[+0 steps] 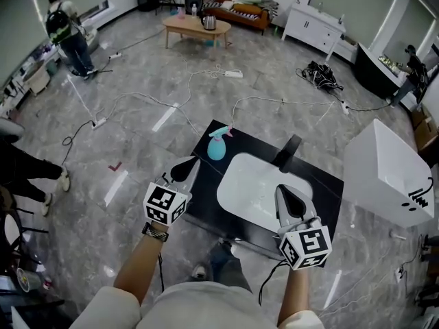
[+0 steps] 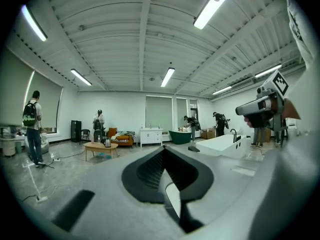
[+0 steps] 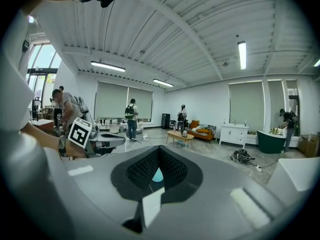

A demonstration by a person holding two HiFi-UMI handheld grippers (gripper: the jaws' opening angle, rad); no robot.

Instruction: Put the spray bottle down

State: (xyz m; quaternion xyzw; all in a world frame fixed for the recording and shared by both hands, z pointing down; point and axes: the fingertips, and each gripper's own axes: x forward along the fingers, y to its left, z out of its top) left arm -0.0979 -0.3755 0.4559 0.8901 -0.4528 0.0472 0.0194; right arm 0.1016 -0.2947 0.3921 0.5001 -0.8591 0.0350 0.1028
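The spray bottle, teal with a pink trigger, stands upright at the upper left corner of the black table, apart from both grippers. A bare white basin fills the table's middle. Cables trail over the grey marble floor. The left gripper and right gripper hover at the table's lower edge, jaws together on nothing.

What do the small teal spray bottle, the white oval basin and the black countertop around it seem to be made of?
Teal spray bottle: likely plastic, with a uniformly coloured body and a pink trigger. White oval basin: probably glazed ceramic, smooth and glossy. Black countertop: unclear, perhaps stone or laminate; flat and dark.
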